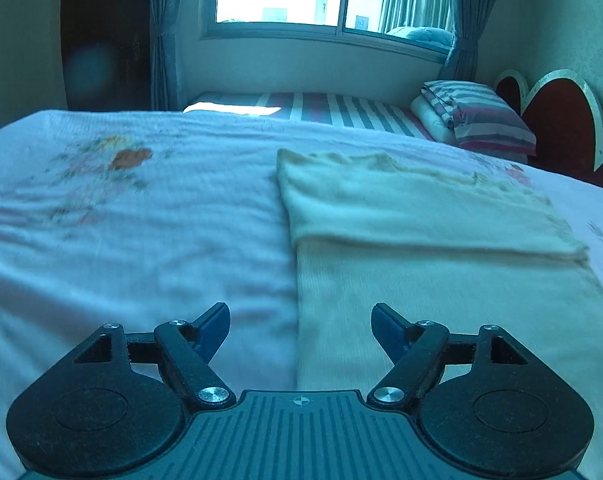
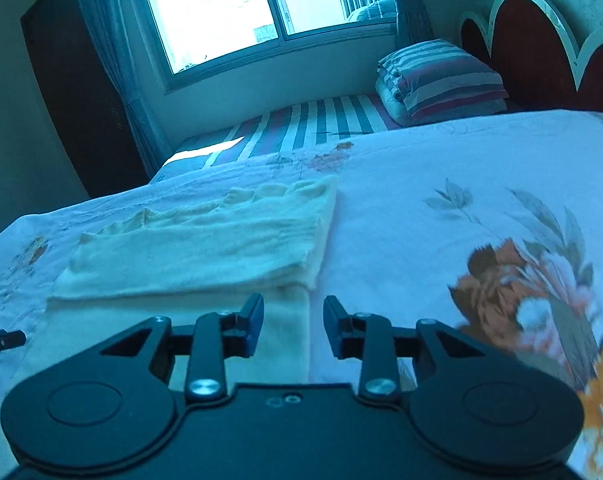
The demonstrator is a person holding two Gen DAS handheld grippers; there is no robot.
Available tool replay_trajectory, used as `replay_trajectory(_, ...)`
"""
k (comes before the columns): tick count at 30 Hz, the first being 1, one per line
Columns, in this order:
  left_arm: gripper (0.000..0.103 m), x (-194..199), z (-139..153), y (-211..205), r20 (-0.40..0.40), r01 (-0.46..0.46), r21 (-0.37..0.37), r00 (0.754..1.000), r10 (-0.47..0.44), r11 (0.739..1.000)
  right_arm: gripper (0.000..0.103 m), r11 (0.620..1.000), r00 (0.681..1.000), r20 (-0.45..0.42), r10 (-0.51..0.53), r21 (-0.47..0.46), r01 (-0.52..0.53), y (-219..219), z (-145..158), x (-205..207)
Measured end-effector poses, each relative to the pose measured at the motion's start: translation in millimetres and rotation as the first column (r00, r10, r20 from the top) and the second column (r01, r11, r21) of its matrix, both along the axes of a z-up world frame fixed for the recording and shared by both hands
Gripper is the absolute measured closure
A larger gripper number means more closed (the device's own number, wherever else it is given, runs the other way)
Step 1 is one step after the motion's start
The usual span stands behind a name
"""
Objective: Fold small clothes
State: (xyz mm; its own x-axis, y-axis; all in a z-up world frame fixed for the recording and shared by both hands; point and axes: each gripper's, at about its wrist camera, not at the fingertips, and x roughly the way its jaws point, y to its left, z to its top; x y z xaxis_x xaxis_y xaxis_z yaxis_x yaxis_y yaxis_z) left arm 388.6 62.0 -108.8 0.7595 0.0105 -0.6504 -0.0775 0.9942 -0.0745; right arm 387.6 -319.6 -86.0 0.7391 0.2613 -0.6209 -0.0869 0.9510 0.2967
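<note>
You're holding the left gripper point(image 1: 300, 330) and right gripper point(image 2: 292, 326) with fingers parted and gripping nothing, while the cream garment point(image 1: 429, 216) is lying half-folded on the floral bedsheet point(image 1: 141, 220), at 1 o'clock from the left, 11 o'clock from the right.

Your cream garment point(image 1: 441, 280) is soft, fuzzy knit cloth. The floral bedsheet point(image 1: 141, 240) beneath looks matt, crinkled cotton. Your left hand-held gripper point(image 1: 300, 328) is matt black plastic.

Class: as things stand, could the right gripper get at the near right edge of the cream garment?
Probably yes. The right gripper is open, holds nothing, and hangs just over the cream garment edge, with only bedsheet around.
</note>
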Motion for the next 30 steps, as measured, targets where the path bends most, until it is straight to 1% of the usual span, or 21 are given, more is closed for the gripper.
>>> replay_trajectory(3,0.026,-65,-13,-3,-0.059,0.000,0.002,0.998,0.000,1.000,0.059,1.000,0.999,-0.038,0.007,0.023,-0.006,-15,-2,-57)
replay_trajectory(4,0.026,-85,-17,-4,-0.073,0.003,-0.001,0.997,-0.003,1.000,0.057,1.000,0.999,-0.050,0.008,0.024,-0.007,-18,-3,-73)
replay_trajectory(7,0.026,-132,-23,-1,-0.058,0.014,-0.015,0.998,-0.015,1.000,0.057,1.000,0.997,-0.081,-0.001,0.021,0.003,-24,-5,-123)
replay_trajectory(10,0.026,-159,-22,2,-0.049,0.042,-0.030,0.998,-0.043,0.999,0.059,0.999,0.994,-0.107,-0.025,0.032,0.029,-28,-10,-166)
replay_trajectory(13,0.026,-185,-21,6,-0.048,0.062,-0.057,0.997,-0.065,0.996,0.065,0.993,0.987,-0.131,-0.096,0.057,0.104,-28,-15,-204)
replay_trajectory(14,0.026,-194,-21,6,-0.049,0.062,-0.064,0.997,-0.065,0.996,0.070,0.990,0.985,-0.139,-0.104,0.080,0.116,-28,-17,-215)
replay_trajectory(15,0.026,-204,-21,6,-0.049,0.060,-0.078,0.997,-0.064,0.995,0.072,0.986,0.983,-0.144,-0.110,0.107,0.126,-28,-19,-226)
replay_trajectory(17,0.026,-222,-21,10,-0.042,0.059,-0.141,0.997,-0.066,0.988,0.072,0.975,0.979,-0.166,-0.120,0.168,0.148,-31,-23,-242)
replay_trajectory(18,0.029,-229,-22,13,-0.043,0.059,-0.182,0.997,-0.068,0.982,0.072,0.964,0.976,-0.180,-0.122,0.213,0.159,-33,-25,-250)
replay_trajectory(19,0.039,-236,-22,18,-0.046,0.057,-0.225,0.997,-0.069,0.973,0.072,0.955,0.974,-0.191,-0.124,0.243,0.170,-34,-26,-255)
replay_trajectory(20,0.046,-240,-23,24,-0.048,0.055,-0.276,0.996,-0.071,0.960,0.072,0.946,0.971,-0.202,-0.127,0.269,0.180,-35,-27,-260)
replay_trajectory(21,0.049,-243,-25,30,-0.052,0.051,-0.337,0.996,-0.072,0.940,0.072,0.939,0.969,-0.210,-0.126,0.291,0.185,-37,-28,-263)
replay_trajectory(22,0.053,-244,-29,39,-0.059,0.041,-0.410,0.996,-0.071,0.911,0.071,0.930,0.969,-0.216,-0.123,0.317,0.189,-38,-29,-269)
replay_trajectory(23,0.059,-245,-33,46,-0.066,0.036,-0.478,0.995,-0.077,0.878,0.071,0.924,0.967,-0.222,-0.123,0.331,0.193,-39,-30,-272)
replay_trajectory(24,0.061,-246,-37,51,-0.076,0.032,-0.540,0.993,-0.087,0.841,0.071,0.917,0.966,-0.226,-0.122,0.346,0.197,-40,-31,-275)
replay_trajectory(25,0.061,-249,-42,55,-0.081,0.021,-0.576,0.993,-0.083,0.817,0.071,0.911,0.966,-0.229,-0.121,0.361,0.200,-41,-32,-279)
replay_trajectory(27,0.061,-254,-47,58,-0.079,0.014,-0.610,0.994,-0.078,0.792,0.071,0.901,0.964,-0.238,-0.115,0.384,0.202,-42,-33,-283)
replay_trajectory(30,0.061,-262,-59,62,-0.073,-0.006,-0.673,0.996,-0.059,0.740,0.072,0.870,0.962,-0.250,-0.110,0.443,0.215,-46,-40,-290)
